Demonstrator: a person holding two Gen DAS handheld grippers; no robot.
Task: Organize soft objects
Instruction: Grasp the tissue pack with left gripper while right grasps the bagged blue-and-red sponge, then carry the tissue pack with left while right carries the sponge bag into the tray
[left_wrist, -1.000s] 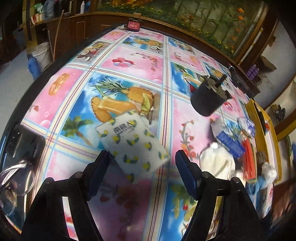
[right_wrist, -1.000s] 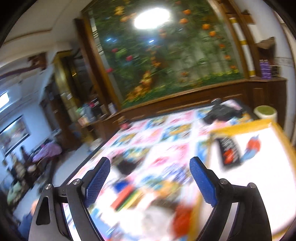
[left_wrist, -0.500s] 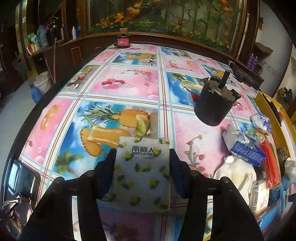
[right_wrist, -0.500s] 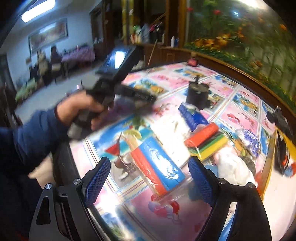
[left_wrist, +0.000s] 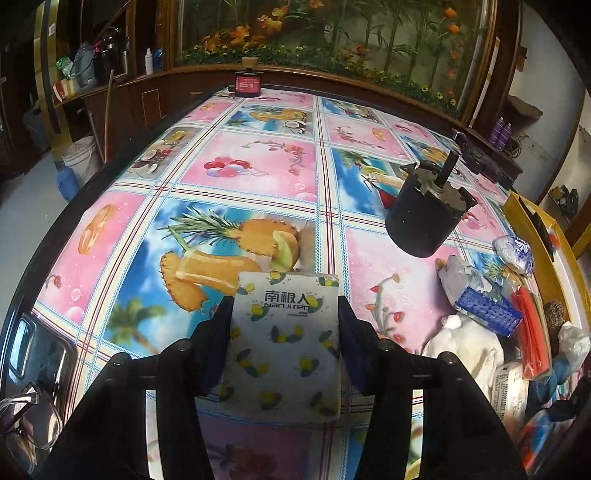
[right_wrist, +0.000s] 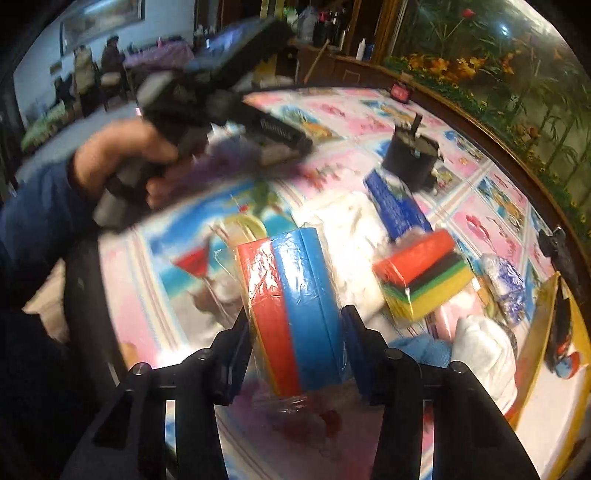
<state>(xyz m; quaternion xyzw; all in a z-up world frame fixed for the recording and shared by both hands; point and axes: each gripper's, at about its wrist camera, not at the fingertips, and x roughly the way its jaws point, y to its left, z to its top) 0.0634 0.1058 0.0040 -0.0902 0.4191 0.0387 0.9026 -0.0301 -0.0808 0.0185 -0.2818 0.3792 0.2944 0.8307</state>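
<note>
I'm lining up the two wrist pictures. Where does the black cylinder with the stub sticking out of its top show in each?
Left wrist view: the black cylinder stands on the tablecloth at right of centre, beyond the pile of soft packs.
Right wrist view: the same cylinder stands upper right of centre, behind the blue pack.
Shared landmark: the small red box at the table's far edge.

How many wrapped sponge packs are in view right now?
2. A red-blue pack sits between the right gripper's closing jaws; a multicoloured pack lies on the table to its right. More may be hidden.
</note>
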